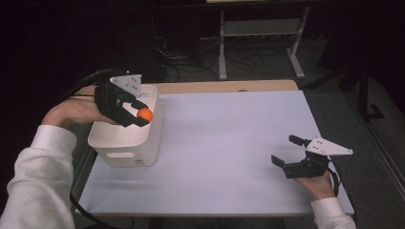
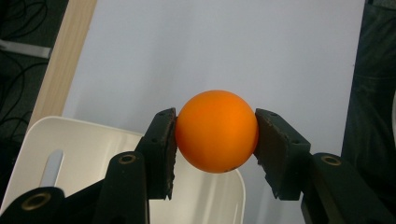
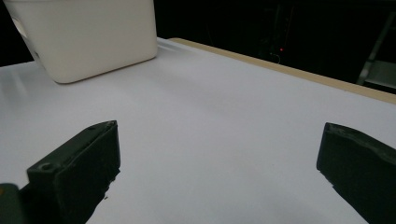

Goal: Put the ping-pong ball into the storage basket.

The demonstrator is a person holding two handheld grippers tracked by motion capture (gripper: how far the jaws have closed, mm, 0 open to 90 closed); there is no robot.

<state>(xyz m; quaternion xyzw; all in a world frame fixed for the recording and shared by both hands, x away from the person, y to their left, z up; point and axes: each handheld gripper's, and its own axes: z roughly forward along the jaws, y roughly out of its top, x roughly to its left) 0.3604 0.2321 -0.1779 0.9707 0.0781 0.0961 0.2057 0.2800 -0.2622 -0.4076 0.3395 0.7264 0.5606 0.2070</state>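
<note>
Left gripper [image 1: 139, 113] clamps orange ball [image 1: 144, 114] between pads, above white bin [image 1: 125, 143] rim; right gripper [image 1: 290, 151] gapes wide, nothing held.

A white table [image 1: 229, 143] lies bare across its middle and right — wide free room for a hand to pass. One obstacle stands at the left edge: a white open-topped bin [image 1: 126, 140]. The right gripper [image 1: 289, 151] rests near the front right corner — well apart from the bin.
</note>
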